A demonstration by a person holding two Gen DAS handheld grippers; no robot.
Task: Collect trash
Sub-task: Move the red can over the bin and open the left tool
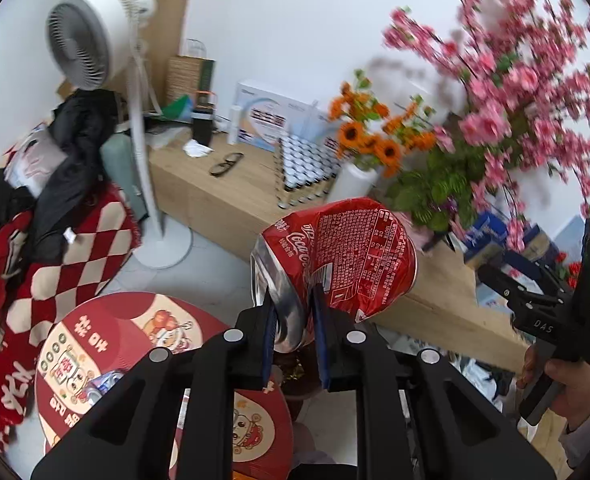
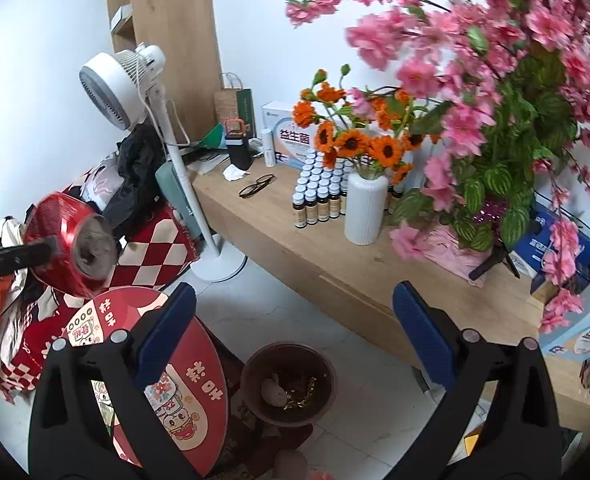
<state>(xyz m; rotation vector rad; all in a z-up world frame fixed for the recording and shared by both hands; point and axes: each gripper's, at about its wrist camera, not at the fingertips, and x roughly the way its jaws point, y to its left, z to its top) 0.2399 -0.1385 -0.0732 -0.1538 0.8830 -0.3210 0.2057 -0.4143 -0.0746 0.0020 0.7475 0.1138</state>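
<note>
Left wrist view, left to right: a red-and-cream checked blanket heaped with dark clothing, a white fan on a pole, then a round red table with cartoon print. At centre the left gripper holds a crushed can; its jaws are nearly closed, blue pads clamped on the can's silver end, with the dented red body standing above them. The can is thin metal, creased and flattened, printed with white text. Behind it runs a pale wooden desk carrying spectacles, rows of small capped bottles and orange flowers. Pink blossom fills the right. At the right edge a hand grips the handle of the right gripper's black body.

Right wrist view: the can appears at the left edge, raised above the table. The right gripper has its jaws fully apart, nothing between them. Below the gap a dark round bowl sits on the pale tiled floor, holding gold scraps and a pale lump. A ribbed white vase stands on the desk.
</note>
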